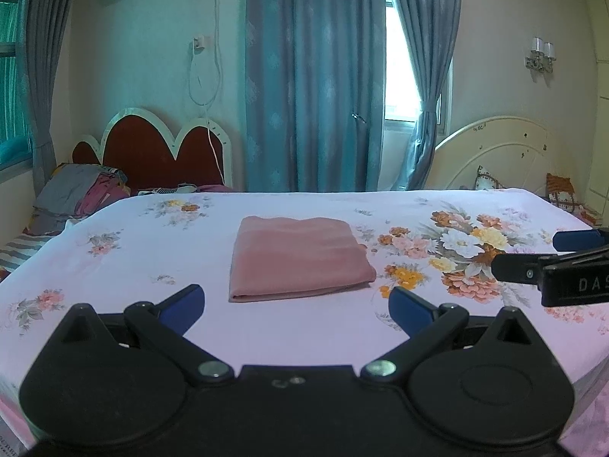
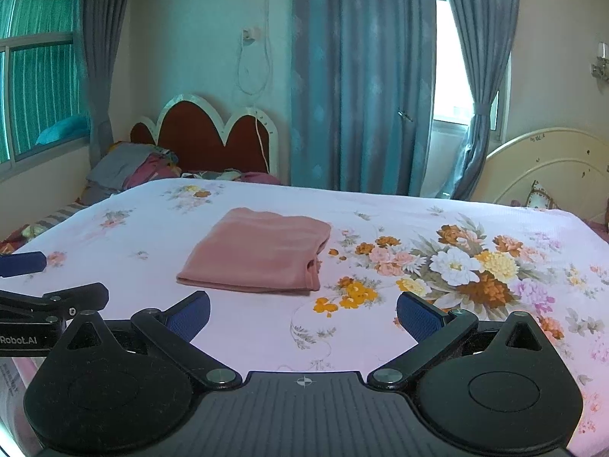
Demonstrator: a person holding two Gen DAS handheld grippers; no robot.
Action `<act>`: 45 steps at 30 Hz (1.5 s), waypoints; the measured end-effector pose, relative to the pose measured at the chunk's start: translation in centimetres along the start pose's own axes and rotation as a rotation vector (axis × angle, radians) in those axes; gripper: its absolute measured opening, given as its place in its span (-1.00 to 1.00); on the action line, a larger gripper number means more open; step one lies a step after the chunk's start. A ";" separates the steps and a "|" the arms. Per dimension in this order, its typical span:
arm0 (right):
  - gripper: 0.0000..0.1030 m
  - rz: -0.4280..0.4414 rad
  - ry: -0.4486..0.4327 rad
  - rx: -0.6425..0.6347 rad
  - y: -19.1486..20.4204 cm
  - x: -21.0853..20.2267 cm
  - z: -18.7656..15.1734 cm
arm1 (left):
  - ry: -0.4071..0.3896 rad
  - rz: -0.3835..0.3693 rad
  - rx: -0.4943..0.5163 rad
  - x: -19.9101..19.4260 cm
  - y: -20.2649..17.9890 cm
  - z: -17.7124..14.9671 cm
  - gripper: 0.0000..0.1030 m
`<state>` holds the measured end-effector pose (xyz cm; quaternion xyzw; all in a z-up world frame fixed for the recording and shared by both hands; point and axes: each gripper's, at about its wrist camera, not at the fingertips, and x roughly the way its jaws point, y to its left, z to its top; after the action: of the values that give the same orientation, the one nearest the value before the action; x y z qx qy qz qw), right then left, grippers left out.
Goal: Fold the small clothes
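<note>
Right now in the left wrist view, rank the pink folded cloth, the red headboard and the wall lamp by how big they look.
1. Red headboard and pink folded cloth: they look about alike, and the cloth is nearer the camera, so I won't rank them.
2. Wall lamp: clearly smallest, though it is also farthest.

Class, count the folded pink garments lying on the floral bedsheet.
1. The pink garment lies folded mid-bed, ahead of both open grippers; clothes piled on the far bed may hide others.
</note>
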<state>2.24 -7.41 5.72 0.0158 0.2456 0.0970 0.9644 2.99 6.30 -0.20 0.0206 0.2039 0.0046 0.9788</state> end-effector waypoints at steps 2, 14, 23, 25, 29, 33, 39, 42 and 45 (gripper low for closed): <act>1.00 -0.002 -0.003 0.001 0.0 -0.1 0.0 | -0.002 -0.003 0.002 0.0 0.0 0.0 1.00; 1.00 -0.006 -0.009 0.007 -0.3 -0.4 0.2 | -0.003 -0.016 0.011 -0.2 0.1 0.1 1.00; 1.00 -0.001 -0.011 -0.003 -0.1 -0.4 0.5 | -0.003 -0.019 0.013 -0.2 0.0 0.1 1.00; 1.00 0.000 -0.011 -0.007 0.0 -0.3 0.6 | -0.005 -0.020 0.014 -0.2 0.0 0.1 1.00; 1.00 0.008 -0.006 -0.014 0.2 -0.2 0.6 | -0.003 -0.020 0.013 -0.2 0.0 0.1 1.00; 1.00 0.008 -0.005 -0.021 0.3 -0.1 0.6 | -0.004 -0.019 0.013 -0.2 0.0 0.1 1.00; 1.00 0.008 -0.005 -0.021 0.4 -0.1 0.6 | -0.007 -0.023 0.015 -0.2 0.0 0.2 1.00; 1.00 0.008 -0.006 -0.022 0.4 0.0 0.6 | -0.007 -0.023 0.015 -0.1 -0.1 0.3 1.00; 1.00 0.010 -0.005 -0.024 0.3 0.0 0.5 | -0.007 -0.022 0.015 -0.1 -0.1 0.3 1.00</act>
<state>2.43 -7.08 6.20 0.0057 0.2417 0.1048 0.9647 2.98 6.21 0.11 0.0255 0.2005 -0.0080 0.9793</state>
